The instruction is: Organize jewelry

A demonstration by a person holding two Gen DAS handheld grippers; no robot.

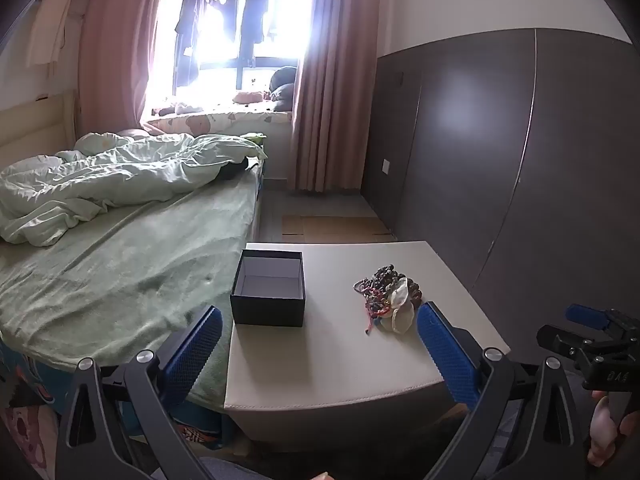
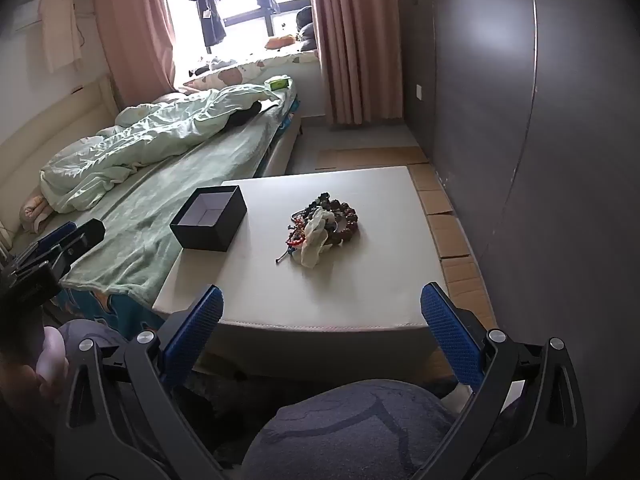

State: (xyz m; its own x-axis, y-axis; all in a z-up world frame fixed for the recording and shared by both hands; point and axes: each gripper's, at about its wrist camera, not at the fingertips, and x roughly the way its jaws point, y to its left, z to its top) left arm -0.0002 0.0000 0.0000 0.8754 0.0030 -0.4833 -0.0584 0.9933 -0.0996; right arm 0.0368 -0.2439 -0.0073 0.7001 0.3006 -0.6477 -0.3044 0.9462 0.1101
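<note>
Wide apart sit the pads of the left gripper (image 1: 320, 350), holding nothing, short of the worktop (image 1: 320, 372); black box (image 1: 269, 288) waits lidless for filling; right gripper (image 2: 322, 340) equally spread, squared towards the jewelry heap (image 2: 324, 228) mid-worktop.

Pretty clearly a home bedroom: unmade bed (image 1: 120, 216) with a rumpled green duvet (image 1: 100, 176), pink curtains (image 1: 332, 80) beyond the bed, clothes hanging at the window (image 1: 236, 32) behind it.

black box (image 1: 268, 304), pale green bedsheet (image 1: 120, 272)
</note>
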